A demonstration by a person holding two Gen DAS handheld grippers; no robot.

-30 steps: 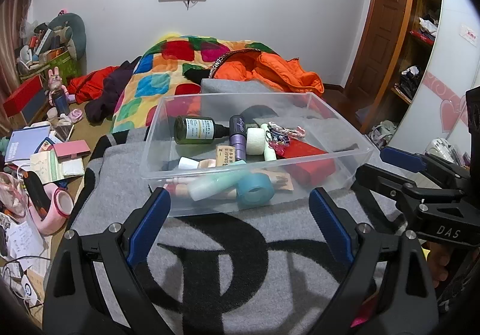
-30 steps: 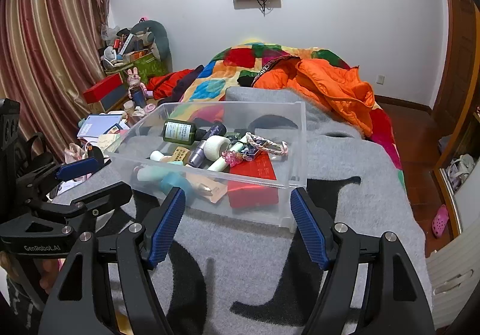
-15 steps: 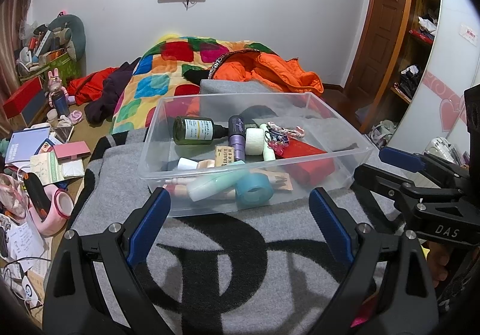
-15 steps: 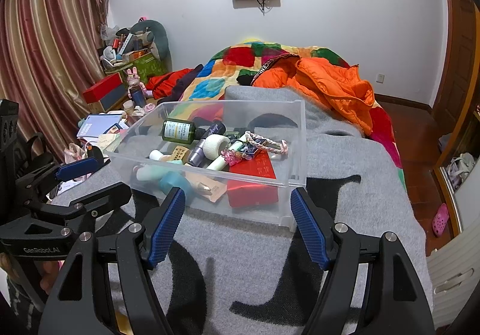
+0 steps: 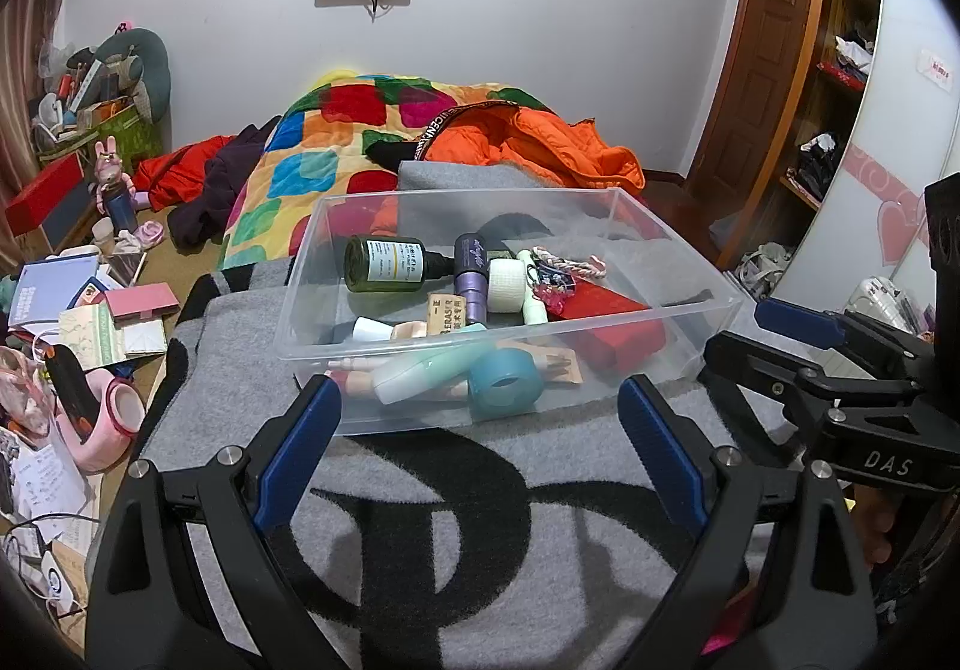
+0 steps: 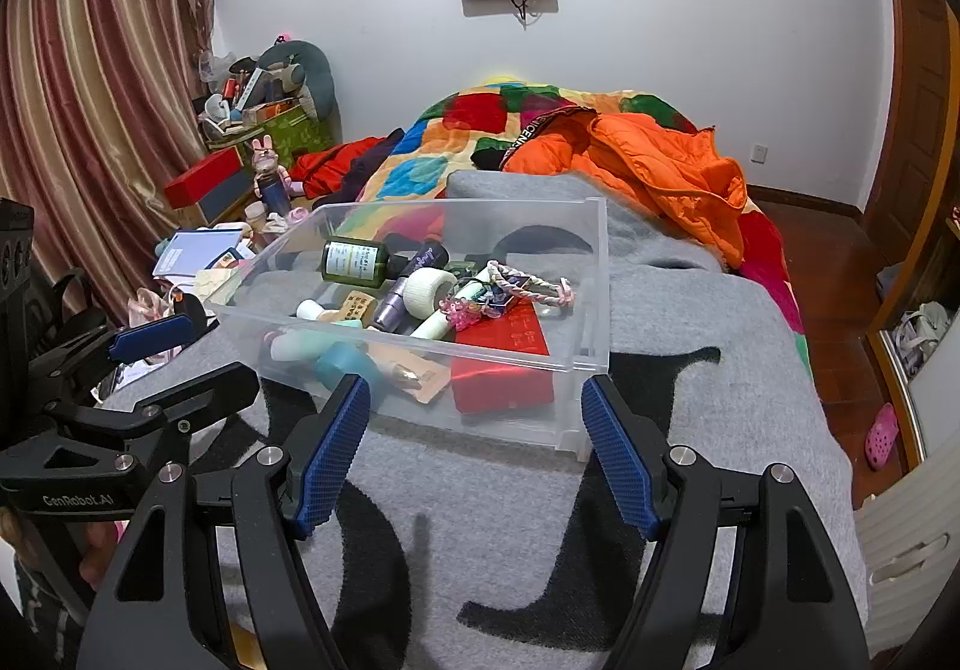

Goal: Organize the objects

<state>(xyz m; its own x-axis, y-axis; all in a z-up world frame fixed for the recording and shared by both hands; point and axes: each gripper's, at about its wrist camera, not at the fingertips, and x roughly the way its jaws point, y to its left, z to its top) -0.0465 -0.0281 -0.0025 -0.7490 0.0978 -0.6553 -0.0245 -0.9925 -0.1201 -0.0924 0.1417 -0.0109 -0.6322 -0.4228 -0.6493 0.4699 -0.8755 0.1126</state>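
I hold my left gripper (image 5: 479,411) and right gripper (image 6: 477,412) with fingers wide and empty just short of the clear plastic bin (image 5: 624,202) of small items; it sits on the grey blanket (image 5: 456,538).

We hold our left gripper (image 5: 480,418) and right gripper (image 6: 477,430) side by side, tilted downward. Both stand wide apart, gripping nothing.
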